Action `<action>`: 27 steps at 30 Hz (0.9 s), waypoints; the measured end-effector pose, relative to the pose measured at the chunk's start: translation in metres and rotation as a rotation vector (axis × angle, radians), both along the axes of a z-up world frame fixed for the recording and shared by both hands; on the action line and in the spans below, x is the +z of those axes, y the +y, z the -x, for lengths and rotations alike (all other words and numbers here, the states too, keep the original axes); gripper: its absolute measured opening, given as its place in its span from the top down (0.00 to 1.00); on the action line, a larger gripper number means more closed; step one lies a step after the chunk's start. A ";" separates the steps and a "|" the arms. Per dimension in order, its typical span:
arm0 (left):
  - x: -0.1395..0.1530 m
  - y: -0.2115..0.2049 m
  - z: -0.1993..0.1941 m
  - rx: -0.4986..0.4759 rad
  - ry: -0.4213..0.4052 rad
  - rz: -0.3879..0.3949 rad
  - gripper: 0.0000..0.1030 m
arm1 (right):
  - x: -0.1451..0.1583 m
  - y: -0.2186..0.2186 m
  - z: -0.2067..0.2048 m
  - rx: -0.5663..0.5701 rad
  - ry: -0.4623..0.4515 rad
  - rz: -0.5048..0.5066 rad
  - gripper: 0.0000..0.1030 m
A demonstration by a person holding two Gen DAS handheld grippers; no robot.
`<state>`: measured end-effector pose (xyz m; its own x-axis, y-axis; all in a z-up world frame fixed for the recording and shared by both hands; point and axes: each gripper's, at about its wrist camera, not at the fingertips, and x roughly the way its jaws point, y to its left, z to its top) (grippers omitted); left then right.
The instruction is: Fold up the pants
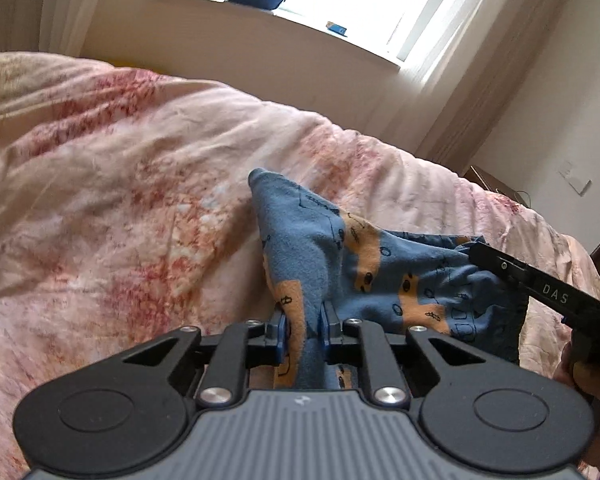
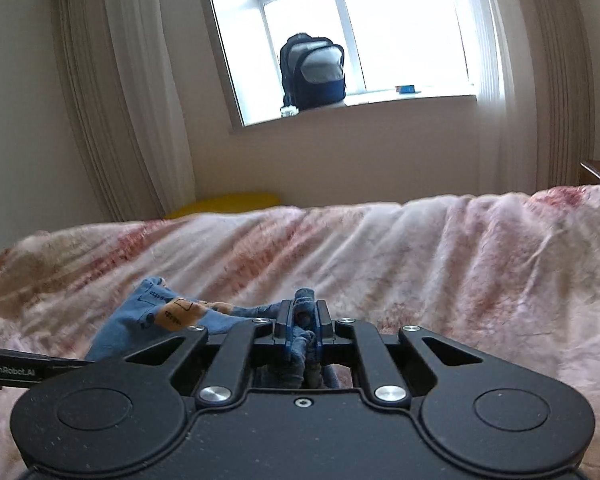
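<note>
Left wrist view: left gripper point(image 1: 304, 330) pinching pants point(image 1: 380, 272) fabric; right gripper point(image 2: 303, 330) clamped on bunched edge. Pants held above bedspread point(image 2: 420, 248), slack between grippers — step: lift/spread. Next, probably: pull apart, lay flat, then fold.

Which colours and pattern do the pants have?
The pants are blue with orange patches and small black line drawings; the left wrist view shows this best.

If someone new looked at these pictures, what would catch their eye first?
Probably the blue pants with orange patches, pinched in both the left gripper and the right gripper over a pink floral quilt. Next, the dark backpack on the bright windowsill behind.
</note>
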<state>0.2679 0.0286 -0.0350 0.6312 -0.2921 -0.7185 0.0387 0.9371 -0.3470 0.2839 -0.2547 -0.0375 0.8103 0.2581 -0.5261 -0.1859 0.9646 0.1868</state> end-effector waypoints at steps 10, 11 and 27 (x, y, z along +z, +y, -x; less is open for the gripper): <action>0.036 0.001 0.041 0.040 -0.113 -0.086 0.10 | 0.032 0.009 0.050 -0.042 -0.092 0.070 0.34; 0.041 0.001 0.049 0.048 -0.122 -0.100 0.03 | 0.037 0.011 0.060 -0.045 -0.106 0.079 0.25; 0.045 -0.004 0.177 0.062 -0.103 -0.258 0.00 | 0.051 0.034 0.216 -0.116 -0.001 0.114 0.01</action>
<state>0.0913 0.0242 0.0096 0.7155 -0.0665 -0.6954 0.0013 0.9956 -0.0939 0.0679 -0.2206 0.0130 0.8316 0.1012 -0.5460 -0.0719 0.9946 0.0748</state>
